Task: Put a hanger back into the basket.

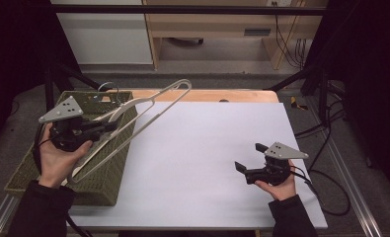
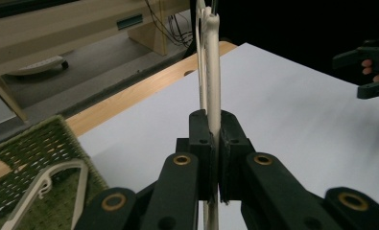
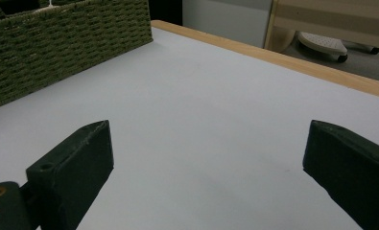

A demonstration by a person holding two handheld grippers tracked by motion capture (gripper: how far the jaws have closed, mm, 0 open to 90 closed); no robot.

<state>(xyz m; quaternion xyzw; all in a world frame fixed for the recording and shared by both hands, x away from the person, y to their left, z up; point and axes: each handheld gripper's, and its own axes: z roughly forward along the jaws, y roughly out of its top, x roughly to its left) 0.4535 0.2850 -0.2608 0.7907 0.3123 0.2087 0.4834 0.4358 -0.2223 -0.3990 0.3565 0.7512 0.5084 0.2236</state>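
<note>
Table (image 1: 207,163): covered by a white sheet, with a wooden edge seen at the far side.
Basket (image 1: 114,170): woven green, set at the table's left edge.
Hanger (image 1: 155,103): cream, raised at a slant above the basket and pinched by the left gripper (image 1: 103,127).
Left hand (image 1: 59,155): palm held upward under the gripper.
Right gripper (image 1: 248,158): held low over the table; fingers spread wide, nothing between them.

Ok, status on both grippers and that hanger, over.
Left gripper shut on cream hanger, held above woven basket. Right gripper open, nothing between jaws, over white mat. Second hanger in basket. Nothing in the way.
</note>
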